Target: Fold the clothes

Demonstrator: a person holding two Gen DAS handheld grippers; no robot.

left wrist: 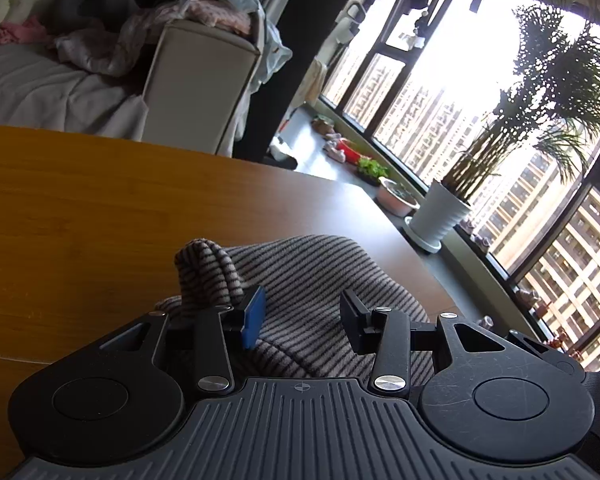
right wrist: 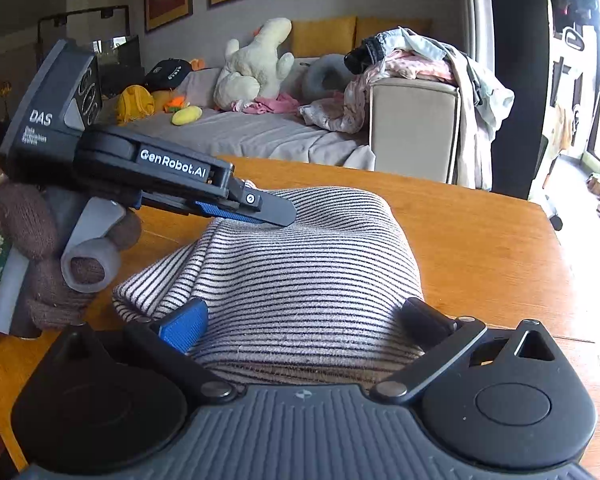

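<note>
A striped pink-and-black garment (right wrist: 300,264) lies bunched on the wooden table (right wrist: 480,240). In the left wrist view the garment (left wrist: 312,276) lies under and ahead of my left gripper (left wrist: 304,316), whose jaws are open; a raised fold (left wrist: 208,268) stands beside its left finger. My right gripper (right wrist: 300,320) is open wide over the near edge of the garment. The left gripper (right wrist: 256,208) shows in the right wrist view, resting on the garment's far left edge, held by a hand in a brown glove.
A sofa (right wrist: 260,132) behind the table holds plush toys and a pile of clothes (right wrist: 412,64) on its armrest. A potted palm (left wrist: 440,216) and small items stand on the window ledge right of the table (left wrist: 80,200).
</note>
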